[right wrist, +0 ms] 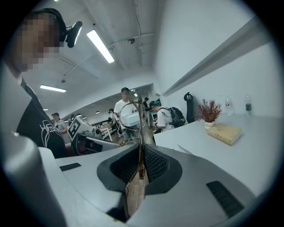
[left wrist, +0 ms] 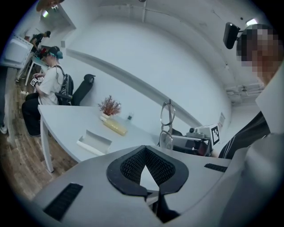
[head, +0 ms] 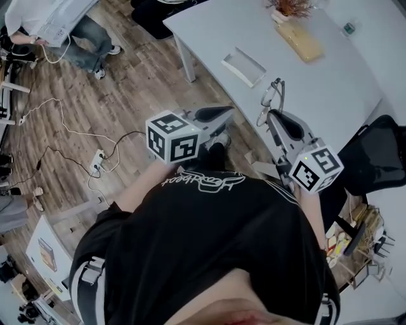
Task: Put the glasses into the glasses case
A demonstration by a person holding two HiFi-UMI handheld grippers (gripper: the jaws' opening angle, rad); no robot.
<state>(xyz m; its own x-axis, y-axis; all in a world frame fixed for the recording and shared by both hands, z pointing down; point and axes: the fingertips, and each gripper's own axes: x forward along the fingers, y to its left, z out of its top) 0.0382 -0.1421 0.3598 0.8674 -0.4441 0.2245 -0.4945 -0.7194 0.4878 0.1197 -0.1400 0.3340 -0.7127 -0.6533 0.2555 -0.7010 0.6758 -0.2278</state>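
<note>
Thin wire-framed glasses [head: 271,99] stick up from my right gripper [head: 277,118], which is shut on one temple; the right gripper view shows the frame [right wrist: 140,116] pinched between the black pads [right wrist: 153,162]. In the left gripper view the glasses [left wrist: 167,114] stand above the table edge. An open white glasses case [head: 244,66] lies on the white table [head: 330,89], beyond both grippers; the left gripper view has this case [left wrist: 94,142] at lower left. My left gripper [head: 219,115] hovers over the floor beside the table, shut and empty [left wrist: 144,153].
A yellow book-like block [head: 301,41], a dried plant [head: 290,7] and a small bottle [head: 348,28] sit at the table's far end. A black chair [head: 380,155] stands to the right. Cables and a power strip [head: 98,162] lie on the wooden floor; a person [head: 70,32] sits far left.
</note>
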